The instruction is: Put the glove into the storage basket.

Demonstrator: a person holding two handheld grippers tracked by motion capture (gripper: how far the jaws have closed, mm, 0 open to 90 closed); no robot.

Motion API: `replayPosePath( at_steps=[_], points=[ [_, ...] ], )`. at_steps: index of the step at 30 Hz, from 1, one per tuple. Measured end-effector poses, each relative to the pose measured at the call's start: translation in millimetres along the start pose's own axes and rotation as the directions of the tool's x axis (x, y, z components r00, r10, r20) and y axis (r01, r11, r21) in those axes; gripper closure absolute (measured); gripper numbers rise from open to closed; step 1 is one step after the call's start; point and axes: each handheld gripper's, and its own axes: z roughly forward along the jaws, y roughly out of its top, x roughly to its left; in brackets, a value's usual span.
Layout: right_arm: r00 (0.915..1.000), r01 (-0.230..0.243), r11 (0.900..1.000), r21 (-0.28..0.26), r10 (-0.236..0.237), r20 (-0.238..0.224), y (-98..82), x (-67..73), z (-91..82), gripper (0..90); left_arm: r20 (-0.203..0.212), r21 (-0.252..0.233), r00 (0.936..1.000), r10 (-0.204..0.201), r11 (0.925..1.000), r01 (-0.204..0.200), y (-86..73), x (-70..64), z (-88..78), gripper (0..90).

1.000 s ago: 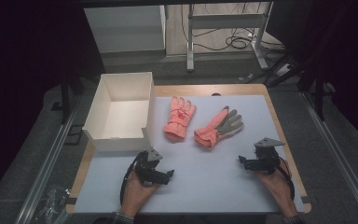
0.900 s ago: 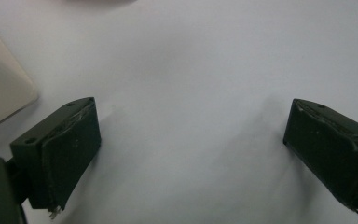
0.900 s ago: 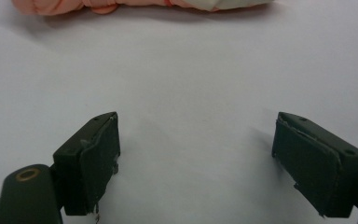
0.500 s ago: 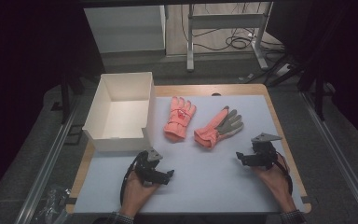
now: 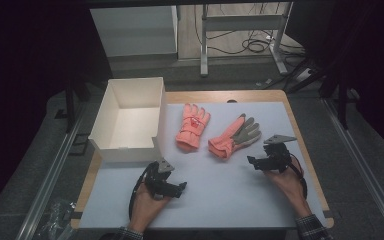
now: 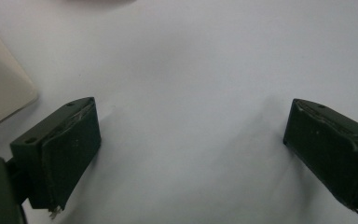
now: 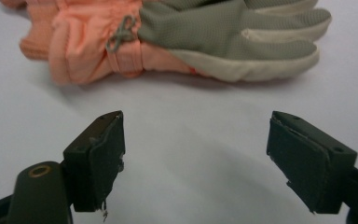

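Our right tongs (image 5: 254, 161) are wide apart with nothing between them, and they have just been closing a little. They sit near the grey-palmed glove (image 5: 234, 138). Our left tongs (image 5: 180, 188) are wide apart too, over bare table (image 5: 240, 200). Both gloves (the other glove (image 5: 192, 126) too) lie outside the white box (image 5: 111, 149). Nothing is packed yet.

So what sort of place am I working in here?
Probably a lab or recording rig, not a home: a white-topped table in a dark enclosure, cables on the floor, a metal stand behind.
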Motion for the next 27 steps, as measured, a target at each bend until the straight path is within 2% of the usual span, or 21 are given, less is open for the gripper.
replayPosePath(
  at_steps=[6,9,15,20,27],
  points=[
    [0.9998,-0.010,1.000,-0.008,0.010,-0.017,10.9,-2.4,3.9,25.0,-0.001,0.000,1.0000,0.000,1.0000,0.000,0.0,0.0,0.0,3.9],
    [0.9993,-0.026,0.999,-0.020,0.026,-0.028,19.9,-5.6,7.5,31.5,-0.001,0.000,1.0000,0.000,1.0000,0.000,0.0,-0.1,0.0,3.9],
    [0.9985,-0.038,0.999,-0.035,0.036,-0.042,36.2,-7.9,14.1,37.7,-0.001,0.000,1.0000,0.000,1.0000,0.000,0.0,-0.1,0.0,3.9],
    [0.9989,-0.032,0.999,-0.029,0.031,-0.034,47.7,-11.2,21.5,40.6,-0.001,0.000,1.0000,0.001,1.0000,-0.001,0.0,-0.1,-0.1,3.9],
    [0.9971,-0.069,0.997,-0.030,0.068,-0.034,64.9,-15.9,38.0,42.0,-0.001,0.000,1.0000,0.001,1.0000,-0.001,0.0,-0.1,0.0,3.9]
  ],
)
